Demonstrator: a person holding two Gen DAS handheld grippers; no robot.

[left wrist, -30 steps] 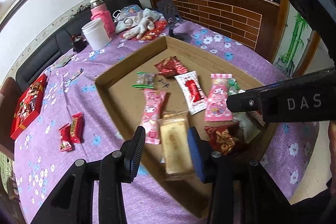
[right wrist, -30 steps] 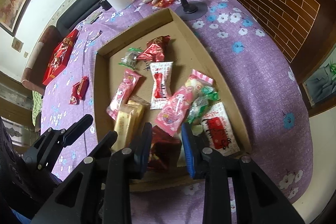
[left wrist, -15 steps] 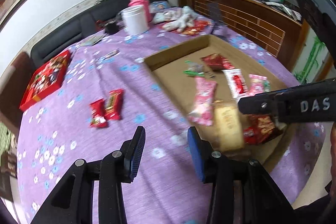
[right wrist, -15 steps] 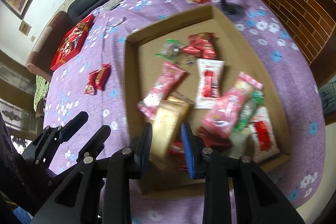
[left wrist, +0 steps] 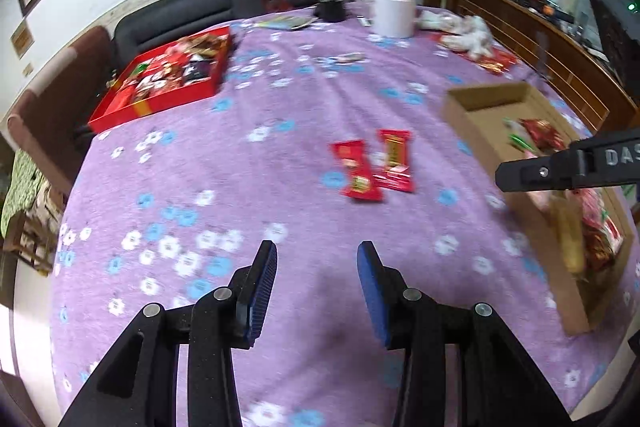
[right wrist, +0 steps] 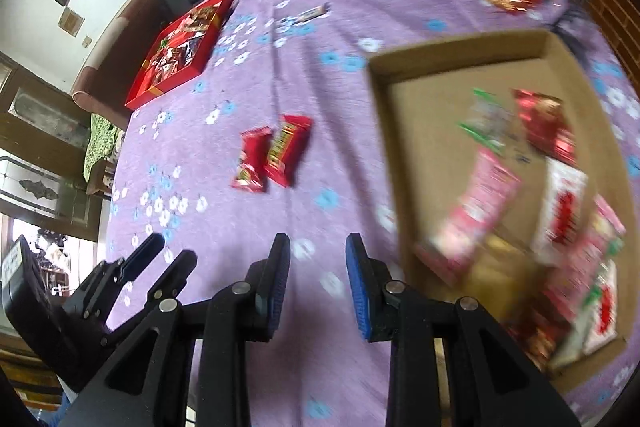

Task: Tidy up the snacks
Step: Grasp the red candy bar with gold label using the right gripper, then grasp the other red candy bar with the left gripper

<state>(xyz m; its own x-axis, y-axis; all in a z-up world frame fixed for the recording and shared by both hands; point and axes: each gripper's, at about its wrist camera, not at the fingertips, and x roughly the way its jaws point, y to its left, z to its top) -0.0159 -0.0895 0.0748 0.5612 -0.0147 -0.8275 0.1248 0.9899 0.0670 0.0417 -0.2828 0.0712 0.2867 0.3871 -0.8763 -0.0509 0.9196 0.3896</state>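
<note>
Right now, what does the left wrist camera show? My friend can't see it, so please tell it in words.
The left gripper, jaws apart and empty, hangs over a purple flowered tablecloth. Ahead lie two red snack packets side by side, with a cardboard tray of snacks to the right and a red box of sweets far left.

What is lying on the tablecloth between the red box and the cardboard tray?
Two red snack packets lie side by side between the red box and the cardboard tray, shown in both views.
</note>
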